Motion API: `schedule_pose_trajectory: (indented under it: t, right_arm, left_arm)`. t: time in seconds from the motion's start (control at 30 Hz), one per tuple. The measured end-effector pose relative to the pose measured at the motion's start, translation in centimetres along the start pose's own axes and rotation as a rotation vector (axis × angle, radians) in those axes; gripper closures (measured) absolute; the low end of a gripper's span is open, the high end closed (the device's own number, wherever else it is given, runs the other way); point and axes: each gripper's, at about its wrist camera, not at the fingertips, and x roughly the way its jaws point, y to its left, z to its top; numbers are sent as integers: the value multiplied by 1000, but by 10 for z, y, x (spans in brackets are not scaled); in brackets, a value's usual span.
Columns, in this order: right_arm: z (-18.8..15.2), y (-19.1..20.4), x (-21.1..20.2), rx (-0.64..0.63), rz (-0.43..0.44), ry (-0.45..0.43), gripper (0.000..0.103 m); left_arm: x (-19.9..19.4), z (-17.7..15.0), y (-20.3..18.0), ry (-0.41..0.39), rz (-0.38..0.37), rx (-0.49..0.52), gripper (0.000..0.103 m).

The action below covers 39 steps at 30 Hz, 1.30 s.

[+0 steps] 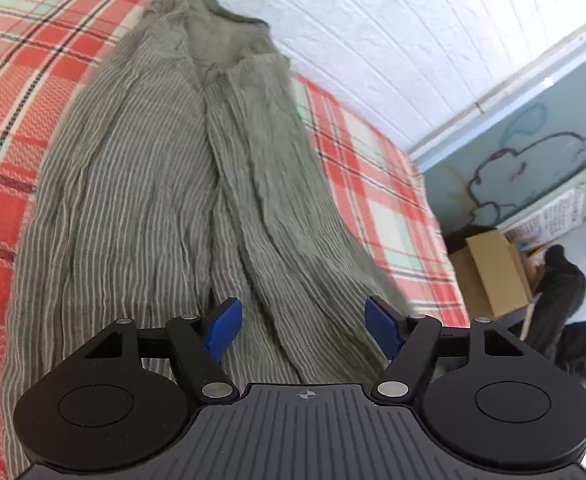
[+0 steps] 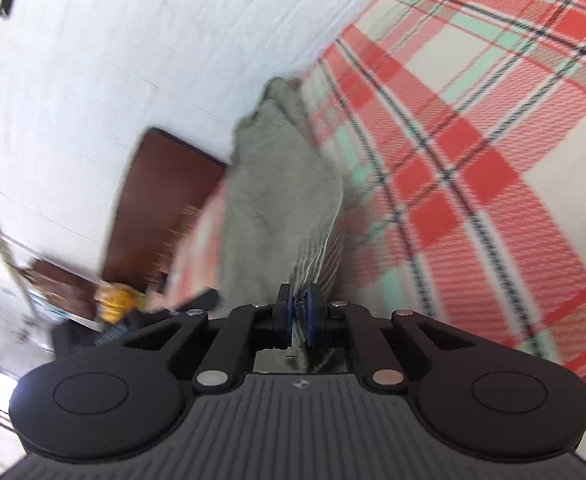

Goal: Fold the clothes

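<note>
Nearest the left wrist camera, the left tongs stand wide, blue pads apart and empty above the near hem of the grey-green striped crinkled shirt. It lies lengthwise on the red, cream and mint plaid bedcover, collar toward twelve o'clock. At three o'clock, an open brown cardboard box sits on the floor; its contents are unclear, and wall papers above it are too small to read. The right tongs, angled downward, pinch a striped shirt edge.
</note>
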Motion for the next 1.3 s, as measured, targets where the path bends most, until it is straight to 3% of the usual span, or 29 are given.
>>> schedule_pose_trajectory:
  t: [0.17,0.47,0.5,0.53,0.6,0.83,1.0,1.13,1.3]
  right_arm:
    - [7,20,-1,52,169,7,95]
    - [4,20,3,87,189,18,95]
    - [4,20,3,88,189,18,95]
    - [3,20,3,88,187,19,95]
    - [2,19,4,88,179,21,95]
    - [-10,9,20,97,123,106,95]
    - [-26,-10,37,143,59,171,95]
    - [-32,-20,40,141,-12,173,94]
    - [-39,-30,44,105,-125,201,92]
  left_arm:
    - [10,-8,24,15,-141,-185,18]
    - [30,-15,38,-1,-231,-340,20]
    - [32,-15,37,-9,-243,-341,28]
    - [32,-14,35,-17,-246,-336,53]
    - [29,-10,32,-36,-243,-317,81]
    - [-32,-1,15,-204,-155,-130,81]
    - [-30,-11,24,-178,-94,-126,81]
    - [-15,-21,43,-130,-49,-171,81]
    - [-6,-26,54,-98,31,-156,80]
